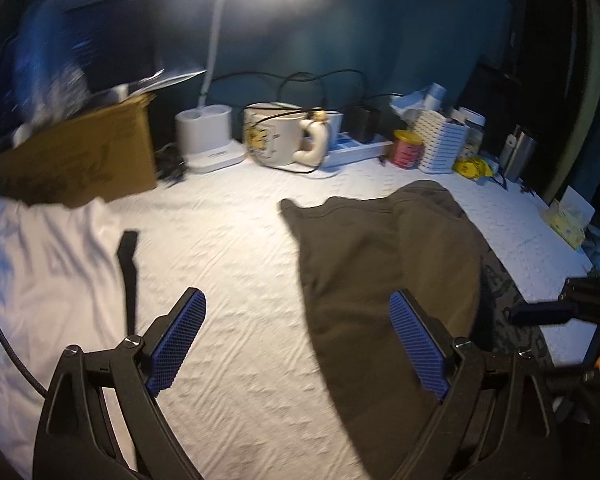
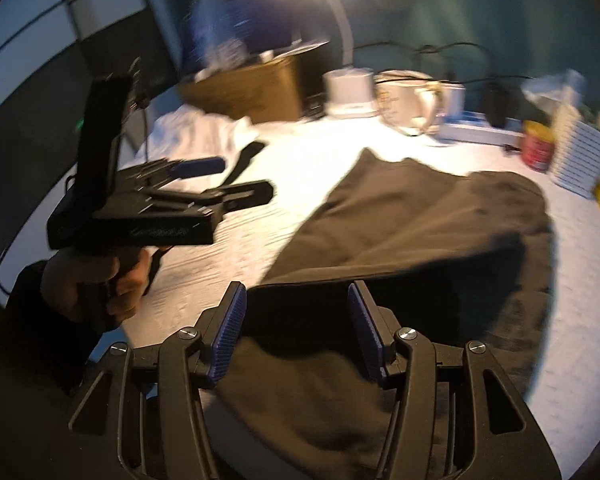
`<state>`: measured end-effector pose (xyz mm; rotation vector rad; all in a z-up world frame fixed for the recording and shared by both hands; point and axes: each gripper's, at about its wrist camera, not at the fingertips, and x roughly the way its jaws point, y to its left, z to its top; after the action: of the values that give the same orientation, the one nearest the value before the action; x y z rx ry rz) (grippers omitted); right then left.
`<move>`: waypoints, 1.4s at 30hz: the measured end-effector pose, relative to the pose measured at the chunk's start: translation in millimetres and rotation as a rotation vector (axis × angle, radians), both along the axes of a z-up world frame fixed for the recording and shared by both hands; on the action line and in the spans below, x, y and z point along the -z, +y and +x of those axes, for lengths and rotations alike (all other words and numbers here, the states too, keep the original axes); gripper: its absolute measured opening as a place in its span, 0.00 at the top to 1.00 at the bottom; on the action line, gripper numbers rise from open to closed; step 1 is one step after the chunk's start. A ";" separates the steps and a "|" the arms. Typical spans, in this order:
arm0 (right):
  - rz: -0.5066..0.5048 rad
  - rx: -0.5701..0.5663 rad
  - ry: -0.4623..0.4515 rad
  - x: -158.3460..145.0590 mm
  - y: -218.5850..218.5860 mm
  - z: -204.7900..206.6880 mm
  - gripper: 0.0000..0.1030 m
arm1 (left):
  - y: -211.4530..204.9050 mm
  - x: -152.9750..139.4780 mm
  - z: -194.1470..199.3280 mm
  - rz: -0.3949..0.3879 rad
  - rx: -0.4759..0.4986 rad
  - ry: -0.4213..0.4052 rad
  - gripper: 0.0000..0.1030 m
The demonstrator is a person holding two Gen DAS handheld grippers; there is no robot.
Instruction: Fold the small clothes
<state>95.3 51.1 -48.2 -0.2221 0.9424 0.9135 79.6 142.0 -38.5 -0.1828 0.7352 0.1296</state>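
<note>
Dark garment (image 1: 384,264) lying lengthwise away from cameras, both hand-held grippers (image 1: 296,344) (image 2: 296,336) spread wide, grasping nothing.

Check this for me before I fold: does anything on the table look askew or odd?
The dark garment lies rumpled, one side doubled over itself. A black strap lies loose beside the white garment. Both grippers are open, holding nothing.

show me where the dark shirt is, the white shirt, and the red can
dark shirt (image 1: 380,264), left wrist view, middle of its folded body.
white shirt (image 1: 40,264), left wrist view, wrinkled middle.
red can (image 1: 406,149), left wrist view, its side.
</note>
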 end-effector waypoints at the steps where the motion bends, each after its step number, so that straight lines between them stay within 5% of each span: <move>1: 0.003 0.022 -0.002 -1.5 -8.2 3.8 0.45 | -6.3 -2.1 6.0 0.008 0.013 0.002 0.10; 18: 0.026 0.362 0.008 13.4 -143.3 104.0 0.45 | -118.4 -10.4 113.0 0.227 0.300 0.135 0.10; 24: 0.035 0.446 0.048 30.7 -173.2 126.4 0.45 | -153.3 12.3 134.0 0.407 0.382 0.210 0.11; 26: 0.038 0.464 0.062 35.3 -177.9 132.0 0.45 | -150.9 22.5 139.0 0.442 0.385 0.250 0.35; 29: 0.032 0.471 0.069 39.8 -178.0 137.1 0.45 | -135.4 36.0 143.6 0.407 0.357 0.300 0.73; 31: 0.026 0.473 0.072 42.0 -175.7 140.7 0.45 | -118.0 36.7 142.6 0.359 0.308 0.293 0.86; 35: 0.013 0.461 0.073 43.5 -167.7 146.7 0.45 | -79.3 24.9 132.8 0.236 0.191 0.215 0.91; 42: -0.002 0.444 0.042 39.3 -144.3 161.9 0.45 | -11.5 36.2 128.4 0.083 0.059 0.196 0.95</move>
<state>257.2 -93.3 -87.5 0.0075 0.9808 0.5092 208.0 130.5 -74.7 -0.0700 0.9279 0.1229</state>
